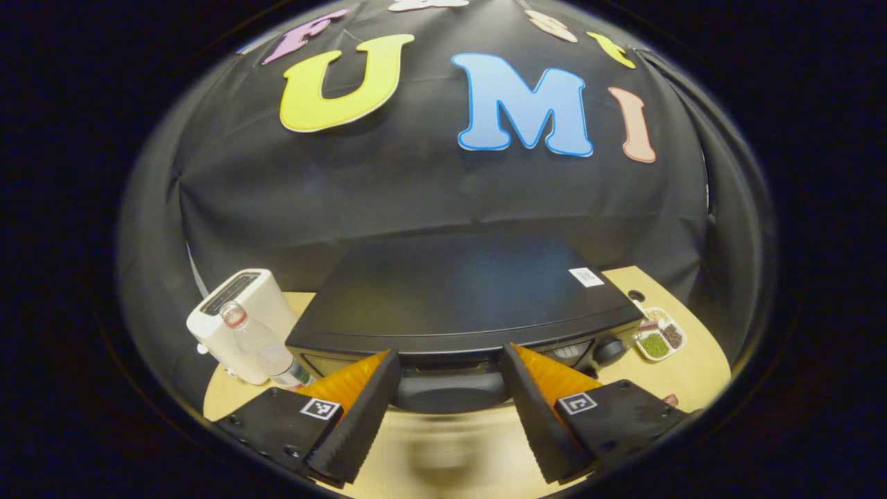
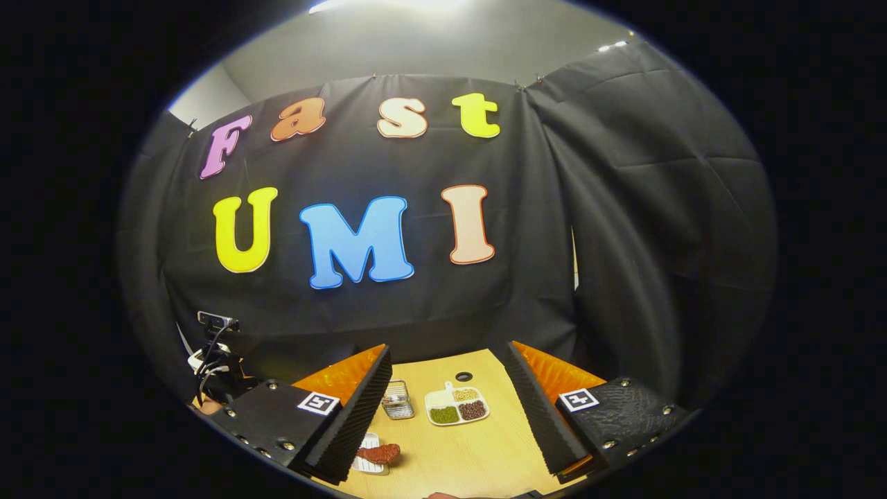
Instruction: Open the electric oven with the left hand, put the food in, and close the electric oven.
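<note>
Fingers of the left gripper (image 1: 450, 388) spread wide around the handle (image 1: 449, 389) of the closed oven (image 1: 464, 298), while the right gripper (image 2: 450, 409) gapes above food (image 2: 379, 453) near the surface's (image 2: 478, 450) front edge.

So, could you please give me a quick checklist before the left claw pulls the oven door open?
1. Left claw open: ok, fingers spread wide.
2. Fingers on either side of the oven handle: ok, handle sits between them.
3. Handle gripped: not ok, nothing pressing yet.
4. Oven door shut: ok, appears closed.
5. Right claw free for the food: ok, open and holding nothing.
6. Food within reach: ok, reddish piece on a small plate below the right claw.
</note>
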Action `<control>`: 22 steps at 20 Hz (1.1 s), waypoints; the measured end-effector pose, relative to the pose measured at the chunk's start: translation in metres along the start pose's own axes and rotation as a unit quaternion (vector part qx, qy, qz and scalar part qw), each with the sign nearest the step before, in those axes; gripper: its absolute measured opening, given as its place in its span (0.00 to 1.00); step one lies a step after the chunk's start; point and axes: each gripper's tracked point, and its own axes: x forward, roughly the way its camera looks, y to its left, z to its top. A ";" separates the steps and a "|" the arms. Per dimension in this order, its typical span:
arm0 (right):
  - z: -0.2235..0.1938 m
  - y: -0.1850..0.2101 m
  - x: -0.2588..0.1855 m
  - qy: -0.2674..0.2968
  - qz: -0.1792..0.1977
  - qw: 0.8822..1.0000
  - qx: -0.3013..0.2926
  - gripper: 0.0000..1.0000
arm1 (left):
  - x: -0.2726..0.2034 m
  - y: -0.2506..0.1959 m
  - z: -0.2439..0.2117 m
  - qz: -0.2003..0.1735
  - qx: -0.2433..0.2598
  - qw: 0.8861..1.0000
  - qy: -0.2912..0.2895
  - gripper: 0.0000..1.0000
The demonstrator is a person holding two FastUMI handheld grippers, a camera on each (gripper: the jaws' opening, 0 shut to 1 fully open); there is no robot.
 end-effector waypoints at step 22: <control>-0.005 0.034 -0.009 -0.004 0.044 0.999 -0.007 0.99 | -0.069 -0.006 -0.096 -0.003 -0.016 0.999 0.043 0.99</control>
